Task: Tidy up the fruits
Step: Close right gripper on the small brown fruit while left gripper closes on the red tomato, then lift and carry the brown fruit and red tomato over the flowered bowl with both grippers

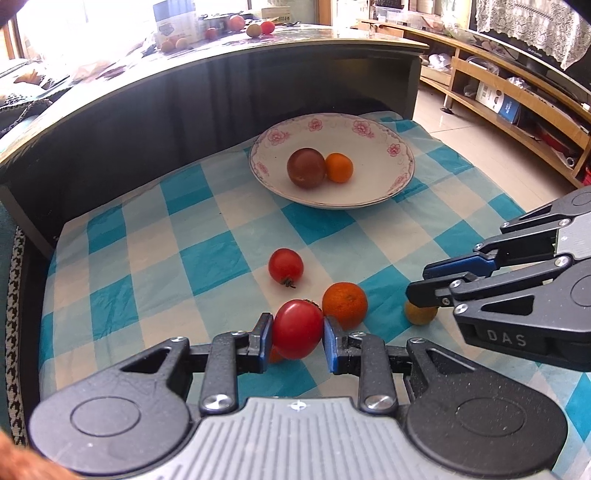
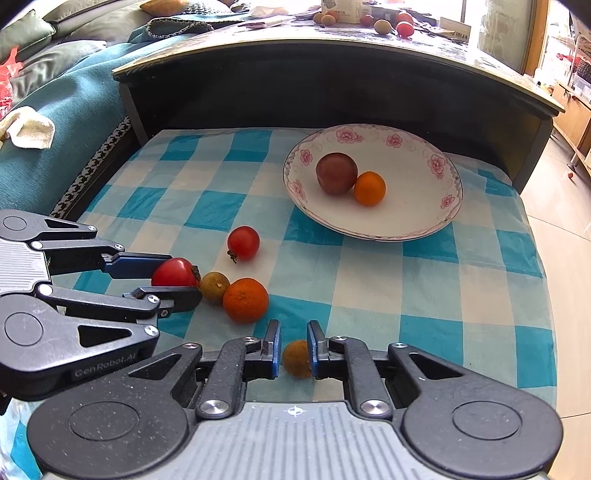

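Note:
My left gripper is shut on a red tomato, seen from the side as the left gripper holding the tomato. My right gripper is open, its pads close on either side of a small brown fruit, with a thin gap at the left pad. On the checked cloth lie an orange, a small greenish-brown fruit and a small tomato. The flowered bowl holds a dark red fruit and a small orange.
A dark table rises behind the cloth, with more fruit on top. A teal sofa with a white rag lies to the left. A wooden shelf unit and tiled floor are on the right.

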`<action>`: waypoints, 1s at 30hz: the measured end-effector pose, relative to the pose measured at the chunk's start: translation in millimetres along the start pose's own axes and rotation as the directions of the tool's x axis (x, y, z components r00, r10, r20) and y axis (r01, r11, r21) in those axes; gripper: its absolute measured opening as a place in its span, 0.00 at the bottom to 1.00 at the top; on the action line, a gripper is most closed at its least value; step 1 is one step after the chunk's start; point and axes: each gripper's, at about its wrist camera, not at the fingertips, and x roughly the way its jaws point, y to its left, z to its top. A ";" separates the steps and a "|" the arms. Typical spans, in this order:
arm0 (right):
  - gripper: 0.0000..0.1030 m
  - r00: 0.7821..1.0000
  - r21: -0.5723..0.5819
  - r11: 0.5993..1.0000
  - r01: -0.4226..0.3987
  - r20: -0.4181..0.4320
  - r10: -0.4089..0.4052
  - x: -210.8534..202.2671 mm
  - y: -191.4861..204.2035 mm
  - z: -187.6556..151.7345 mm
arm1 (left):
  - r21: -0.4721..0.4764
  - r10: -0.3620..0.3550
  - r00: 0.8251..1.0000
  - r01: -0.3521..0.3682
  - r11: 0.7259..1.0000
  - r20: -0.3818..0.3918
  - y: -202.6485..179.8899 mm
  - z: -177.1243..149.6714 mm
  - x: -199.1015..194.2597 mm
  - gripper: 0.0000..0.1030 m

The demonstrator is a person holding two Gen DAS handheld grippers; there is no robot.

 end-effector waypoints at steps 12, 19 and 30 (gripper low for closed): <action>0.05 0.999 0.002 1.000 -0.030 0.035 0.029 -6.8 -3.6 -1.9 | 0.007 -0.013 1.000 0.013 1.000 0.003 2.8 0.1 -0.8 0.36; 0.05 0.995 -0.011 0.999 -0.040 0.090 0.041 -21.8 -4.4 -1.8 | 0.009 -0.015 1.000 0.015 1.000 0.023 3.2 3.6 -5.4 0.36; 0.19 0.999 -0.019 0.999 -0.033 -0.010 0.033 -2.4 -8.7 -11.4 | 0.007 -0.023 1.000 0.023 1.000 0.010 3.3 3.0 -1.8 0.36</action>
